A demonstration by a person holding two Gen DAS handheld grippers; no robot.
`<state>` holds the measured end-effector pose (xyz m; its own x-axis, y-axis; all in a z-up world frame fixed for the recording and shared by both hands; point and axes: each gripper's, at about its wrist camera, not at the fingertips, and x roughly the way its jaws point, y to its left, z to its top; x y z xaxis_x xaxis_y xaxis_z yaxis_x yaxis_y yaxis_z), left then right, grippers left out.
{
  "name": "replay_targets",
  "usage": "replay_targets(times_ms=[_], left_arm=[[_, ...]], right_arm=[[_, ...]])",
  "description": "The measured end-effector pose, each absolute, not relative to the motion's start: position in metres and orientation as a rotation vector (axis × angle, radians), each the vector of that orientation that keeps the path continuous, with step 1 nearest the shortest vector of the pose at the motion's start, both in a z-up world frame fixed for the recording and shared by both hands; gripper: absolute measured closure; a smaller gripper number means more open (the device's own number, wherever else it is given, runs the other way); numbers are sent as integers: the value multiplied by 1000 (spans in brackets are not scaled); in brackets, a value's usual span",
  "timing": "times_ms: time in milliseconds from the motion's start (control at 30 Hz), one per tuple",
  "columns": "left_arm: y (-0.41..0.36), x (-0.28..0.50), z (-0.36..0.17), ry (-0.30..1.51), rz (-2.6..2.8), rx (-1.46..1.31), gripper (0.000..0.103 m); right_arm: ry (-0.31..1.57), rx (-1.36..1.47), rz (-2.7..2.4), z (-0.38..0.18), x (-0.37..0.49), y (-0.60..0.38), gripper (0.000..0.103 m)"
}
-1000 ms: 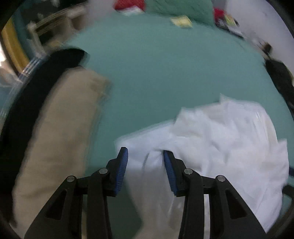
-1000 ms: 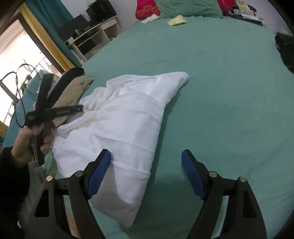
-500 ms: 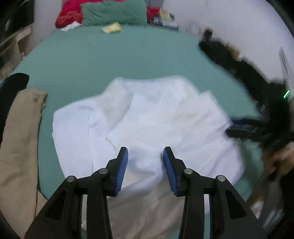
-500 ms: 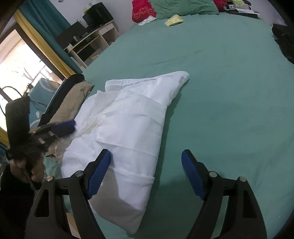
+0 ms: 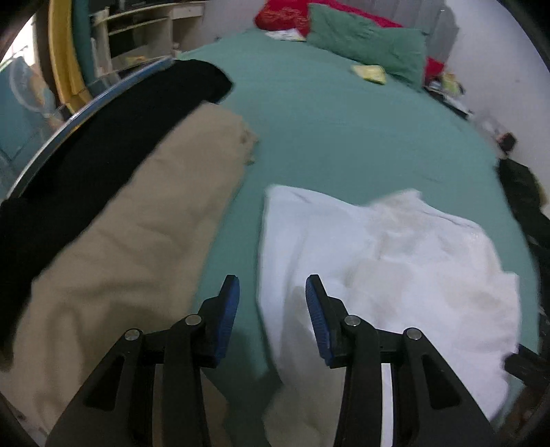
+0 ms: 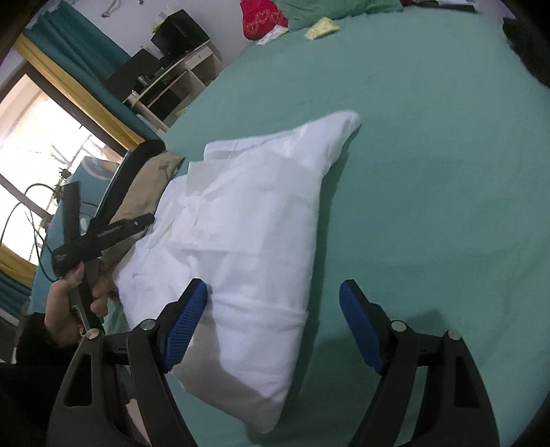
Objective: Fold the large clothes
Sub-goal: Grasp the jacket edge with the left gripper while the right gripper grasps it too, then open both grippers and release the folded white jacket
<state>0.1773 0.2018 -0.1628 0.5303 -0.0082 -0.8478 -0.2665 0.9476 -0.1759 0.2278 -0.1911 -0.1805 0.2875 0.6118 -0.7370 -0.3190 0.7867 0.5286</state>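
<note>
White garment (image 6: 247, 240) folded near the bed's (image 6: 429, 154) left edge, beside beige garment (image 5: 130, 247), left gripper (image 5: 271, 302) and right gripper (image 6: 273, 323) both spread, holding nothing

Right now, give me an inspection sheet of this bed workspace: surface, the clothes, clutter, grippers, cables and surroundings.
Surface: green bed sheet, smooth, mostly bare on the far side.
Job's things: white garment, partly folded, lying near the bed's near edge; beige garment and black garment lie side by side beside it along the bed's edge.
Clutter: green pillow, red cushion and a small yellow packet at the head of the bed; dark clothing at the far side edge.
Grippers: left gripper open, empty, over the white garment's edge; right gripper open wide, empty, above the garment's near corner.
Cables: black cables looping by the window.
Surroundings: shelf desk, window, teal curtain.
</note>
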Motion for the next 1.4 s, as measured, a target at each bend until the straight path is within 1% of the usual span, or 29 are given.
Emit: replay_targets(times_ms=[100,200,233,267,300,333,367,400,433,500,533,700,867,900,1067,1133,1167,1200,1267,1367,1400], left_arm=[[201,155,-170,1055,87,-398,61],[198,137,-180,1095,94,-414,60],[198,134,-182,1110,87,-420,55],[194,128,-185,1122,70,-420,53],[190,125,-186,1126,63,-405,53],[189,123,-185,1127,62,-391,53],[190,124,-187,1129,56,-399,53],[189,126,-189,1131,45,-418,53],[187,129,-192,1132,37,-426,53],[183,120,-192,1132,31,-423,53],[176,132,-191,1134,26,-421,53],[151,116,-179,1127,-43,-416,53],[128,90,-160,1080,-117,-415,53],[122,87,-158,1079,-132,-408,51],[97,82,-146,1060,-193,-400,49],[90,74,-142,1051,-216,-390,41],[85,79,-143,1056,-221,-386,40],[73,92,-146,1070,-225,-378,38],[58,97,-158,1126,-243,-344,37],[36,98,-171,1176,-250,-227,37],[29,98,-172,1180,-243,-192,36]], right_arm=[[1155,363,677,-190,225,-189,24],[1166,402,697,-196,221,-188,24],[1172,423,706,-198,221,-186,26],[1178,434,709,-200,220,-184,32],[1186,437,702,-202,219,-182,50],[1193,436,690,-203,219,-181,60],[1192,437,687,-202,218,-182,64],[1192,431,690,-199,217,-181,72],[1186,412,685,-195,214,-181,76],[1189,372,677,-187,211,-180,78],[1186,355,666,-183,209,-181,78],[1201,298,613,-169,193,-196,79],[1201,273,540,-161,170,-229,79],[1199,269,521,-160,164,-238,79],[1194,244,467,-160,148,-262,78],[1196,203,456,-164,146,-261,73],[1196,179,447,-166,145,-259,72],[1195,155,439,-168,145,-257,68],[1182,132,435,-168,144,-256,62],[1173,112,446,-168,145,-258,60],[1176,113,449,-168,146,-259,57]])
